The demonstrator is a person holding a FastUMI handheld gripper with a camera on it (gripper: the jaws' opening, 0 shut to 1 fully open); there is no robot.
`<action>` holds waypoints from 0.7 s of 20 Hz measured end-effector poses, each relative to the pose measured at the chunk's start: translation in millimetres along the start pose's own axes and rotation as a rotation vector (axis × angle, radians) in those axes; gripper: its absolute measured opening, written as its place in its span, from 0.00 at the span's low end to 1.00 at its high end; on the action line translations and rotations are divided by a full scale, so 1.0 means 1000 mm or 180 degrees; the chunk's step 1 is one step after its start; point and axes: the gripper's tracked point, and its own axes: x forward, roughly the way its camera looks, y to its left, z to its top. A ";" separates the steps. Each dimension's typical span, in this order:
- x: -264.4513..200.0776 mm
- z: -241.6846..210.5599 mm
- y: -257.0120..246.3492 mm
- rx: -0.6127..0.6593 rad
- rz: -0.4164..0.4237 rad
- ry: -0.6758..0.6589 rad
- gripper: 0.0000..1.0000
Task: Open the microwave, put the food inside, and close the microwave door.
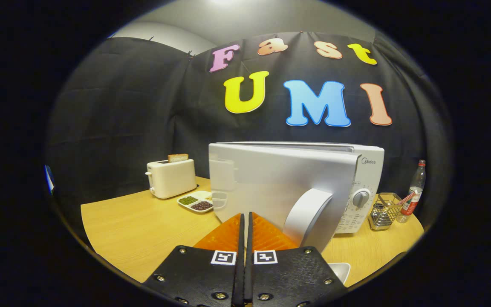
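A silver microwave point(369, 170) stands on the wooden table point(134, 230) straight ahead. Its door point(271, 179) stands slightly ajar, swung out a little at the handle side, with a gap along its top edge. The curved handle point(307, 215) is just right of my fingertips. My gripper point(245, 216) is shut with nothing between its fingers, and its tips are at the door's front face, low down; I cannot tell if they touch. A white dish edge point(340, 270) peeks out beside my right finger; its contents are hidden.
A white toaster point(171, 178) with a bread slice in it stands at the back left. A divided dish of beans point(196, 201) lies beside it. Right of the microwave are a wire basket point(384, 211) and a bottle point(414, 192). Open tabletop lies to the left.
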 end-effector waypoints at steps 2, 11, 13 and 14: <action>0.008 0.002 -0.020 -0.0007 -0.0138 -0.0015 0.01; 0.049 0.005 -0.090 -0.0113 -0.0697 -0.0087 0.01; 0.059 0.008 -0.100 -0.0119 -0.0763 -0.0102 0.01; 0.065 0.011 -0.105 -0.0133 -0.0800 -0.0112 0.01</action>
